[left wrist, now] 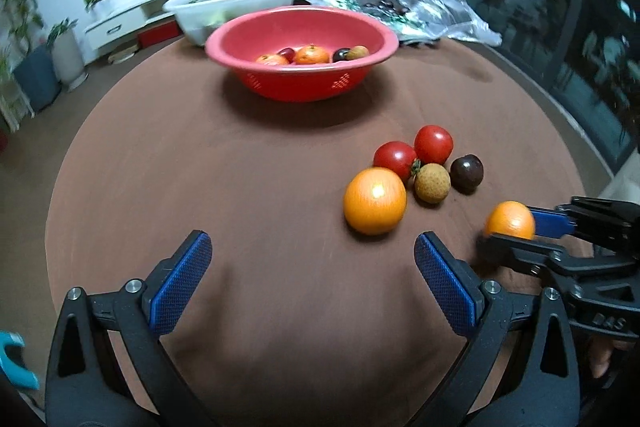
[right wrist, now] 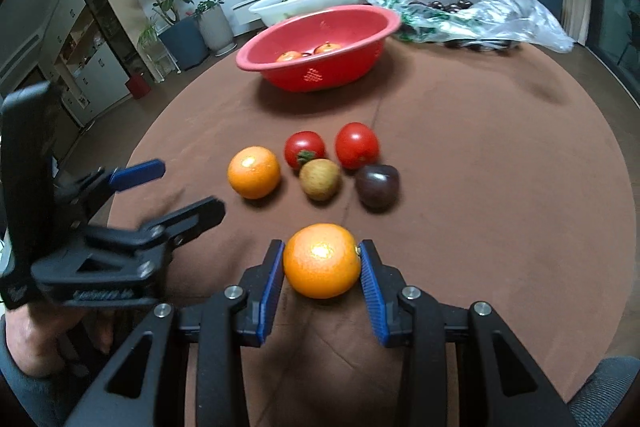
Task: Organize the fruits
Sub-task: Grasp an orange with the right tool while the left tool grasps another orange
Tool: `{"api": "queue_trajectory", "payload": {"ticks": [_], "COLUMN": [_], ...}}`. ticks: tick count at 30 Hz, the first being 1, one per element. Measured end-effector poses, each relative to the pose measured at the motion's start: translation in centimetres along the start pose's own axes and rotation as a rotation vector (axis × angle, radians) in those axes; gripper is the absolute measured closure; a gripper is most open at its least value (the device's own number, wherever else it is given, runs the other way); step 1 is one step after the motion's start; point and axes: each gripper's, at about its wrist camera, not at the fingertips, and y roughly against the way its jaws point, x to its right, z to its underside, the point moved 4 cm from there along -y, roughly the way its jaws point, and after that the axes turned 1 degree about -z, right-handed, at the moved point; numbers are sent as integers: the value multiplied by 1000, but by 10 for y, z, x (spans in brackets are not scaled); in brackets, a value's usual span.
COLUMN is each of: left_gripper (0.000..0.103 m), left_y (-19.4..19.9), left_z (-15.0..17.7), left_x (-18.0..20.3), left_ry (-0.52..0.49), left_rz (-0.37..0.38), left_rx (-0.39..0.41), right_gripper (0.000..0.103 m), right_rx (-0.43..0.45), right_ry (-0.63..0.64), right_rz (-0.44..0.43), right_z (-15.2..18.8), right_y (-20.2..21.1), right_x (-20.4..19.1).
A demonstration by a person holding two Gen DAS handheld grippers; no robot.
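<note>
My right gripper (right wrist: 322,263) is shut on an orange (right wrist: 321,260), just above the brown tablecloth; it also shows in the left wrist view (left wrist: 510,219). My left gripper (left wrist: 313,259) is open and empty, left of the loose fruit. On the cloth lie another orange (left wrist: 375,201), two tomatoes (left wrist: 395,158) (left wrist: 433,144), a longan (left wrist: 432,183) and a dark plum (left wrist: 466,173). The red bowl (left wrist: 302,39) at the back holds several fruits.
A white basin (left wrist: 236,5) stands behind the red bowl. A clear plastic bag (right wrist: 464,3) with dark cherries lies at the back right. The round table's edge (right wrist: 624,163) curves close on the right. Houseplants and a TV wall are beyond.
</note>
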Motion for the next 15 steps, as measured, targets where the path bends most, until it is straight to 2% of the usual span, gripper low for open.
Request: {"api": "queue_trajectory", "payload": {"ticks": [7, 9, 13, 15], "left_gripper": [3, 8, 31, 37], "left_y": [-29, -34, -42, -43], "left_z": [-15, -14, -11, -12], "left_x": [11, 15, 23, 26], "left_ry": [-74, -88, -95, -100], "left_rz": [31, 48, 82, 85], "left_rx": [-47, -63, -91, -84], "right_gripper": [63, 63, 63, 63], "right_rx": [10, 14, 15, 15], "right_ry": [-23, -24, -31, -33], "right_rz": [-3, -3, -5, -6], "right_z": [4, 5, 5, 5], "right_y": [5, 7, 7, 7], "right_x": [9, 9, 11, 12]}}
